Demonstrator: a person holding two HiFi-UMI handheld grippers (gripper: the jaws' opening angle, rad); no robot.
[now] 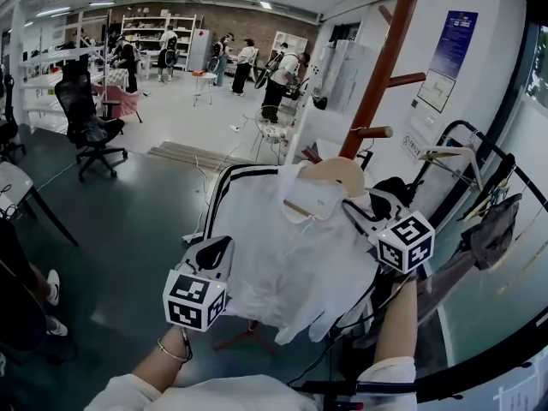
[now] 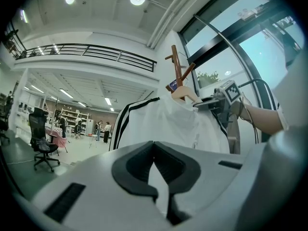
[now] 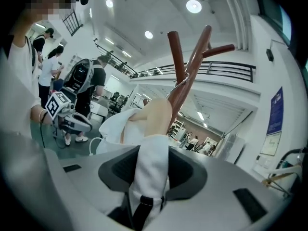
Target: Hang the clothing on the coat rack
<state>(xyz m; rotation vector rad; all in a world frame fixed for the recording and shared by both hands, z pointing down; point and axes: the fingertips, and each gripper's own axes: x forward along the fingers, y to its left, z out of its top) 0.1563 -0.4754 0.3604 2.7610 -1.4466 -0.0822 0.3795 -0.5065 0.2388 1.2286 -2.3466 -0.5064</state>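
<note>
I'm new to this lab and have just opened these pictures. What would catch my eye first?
A white shirt with black stripes, on a pale hanger, fills the middle of the head view. The left tool is shut on its fabric, and more fabric lies between the right tool's jaws. Just behind it, at right, rises a red-brown coat rack. People stand in the hall far behind.
</note>
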